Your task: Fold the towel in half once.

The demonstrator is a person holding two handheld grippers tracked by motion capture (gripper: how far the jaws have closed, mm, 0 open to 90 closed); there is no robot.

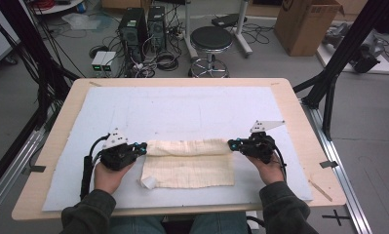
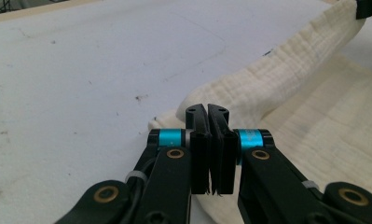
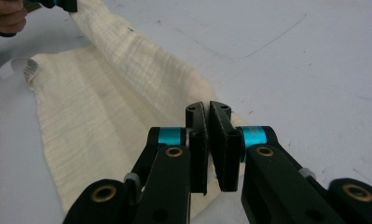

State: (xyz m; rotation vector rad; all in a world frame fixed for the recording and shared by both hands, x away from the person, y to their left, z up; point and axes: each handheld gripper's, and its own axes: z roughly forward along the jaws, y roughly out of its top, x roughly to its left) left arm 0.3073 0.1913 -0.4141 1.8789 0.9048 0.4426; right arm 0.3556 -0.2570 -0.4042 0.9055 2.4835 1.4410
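Nearest you, your sleeves and both hands come in over the bench's near edge [image 1: 182, 210]. Your left hand [image 1: 109, 175], at about 7 o'clock on the white mat [image 1: 182, 105], holds the left tool [image 1: 142, 148]. Your right hand [image 1: 270, 168], at about 5 o'clock, holds the right tool [image 1: 232, 144]. A grey three-cornered plate [image 1: 115, 138] sits on top of the left tool, and another [image 1: 265, 125] on the right one.

Between your hands lies the cream cloth [image 1: 188, 168], spread flat on the mat toward 6 o'clock, with a small white label [image 1: 148, 183] at its near left corner. Its far edge is lifted into a rolled fold running from one tool to the other.

In the left gripper view, your left tool's jaws are pressed together, with the fold's end [image 2: 249, 93] pinched between them. The fold stretches away to the other tool [image 2: 368, 7] at the top right. In the right gripper view, your right tool [image 3: 207, 112] is closed down to a thin wedge-shaped gap, with the cloth [image 3: 104, 112] caught between its jaws. The fold there runs off to the far tool [image 3: 65, 4] at the top left.

Beyond the cloth, the mat reaches toward 12 o'clock. Past the bench's far edge, a black stool [image 1: 210, 41] stands on the floor at 12 o'clock. Two computer towers [image 1: 142, 27] are at 11 o'clock, and a cardboard box [image 1: 306, 24] is at 1 o'clock.
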